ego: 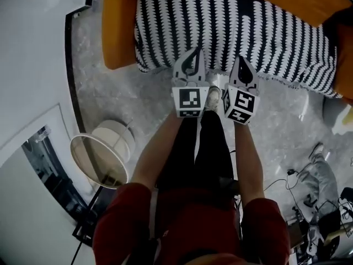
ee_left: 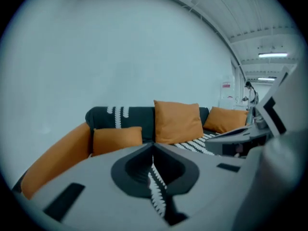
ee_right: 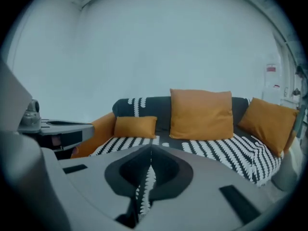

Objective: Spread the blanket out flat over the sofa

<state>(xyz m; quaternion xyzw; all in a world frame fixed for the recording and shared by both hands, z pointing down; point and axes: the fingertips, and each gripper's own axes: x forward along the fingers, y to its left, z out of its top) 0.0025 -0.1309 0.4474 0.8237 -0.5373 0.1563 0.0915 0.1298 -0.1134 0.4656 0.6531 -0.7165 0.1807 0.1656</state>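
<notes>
A black-and-white patterned blanket point(ego: 237, 26) covers the seat of the orange sofa point(ego: 118, 26) and hangs over its front edge. My two grippers are close together at that front edge. The left gripper point(ego: 193, 51) is shut on a fold of the blanket point(ee_left: 157, 189), pinched between its jaws. The right gripper point(ego: 241, 59) is also shut, with a strip of the blanket point(ee_right: 144, 189) between its jaws. In the right gripper view the blanket point(ee_right: 226, 153) lies across the seat and part of the dark backrest point(ee_right: 132, 107).
Orange cushions point(ee_right: 200, 113) point(ee_right: 135, 126) point(ee_right: 269, 124) lean on the backrest. A floor lamp with a white shade point(ego: 99, 159) stands at my left on the marble floor point(ego: 127, 98). At the right, another person's legs point(ego: 320, 173) and cables point(ego: 281, 184) are on the floor.
</notes>
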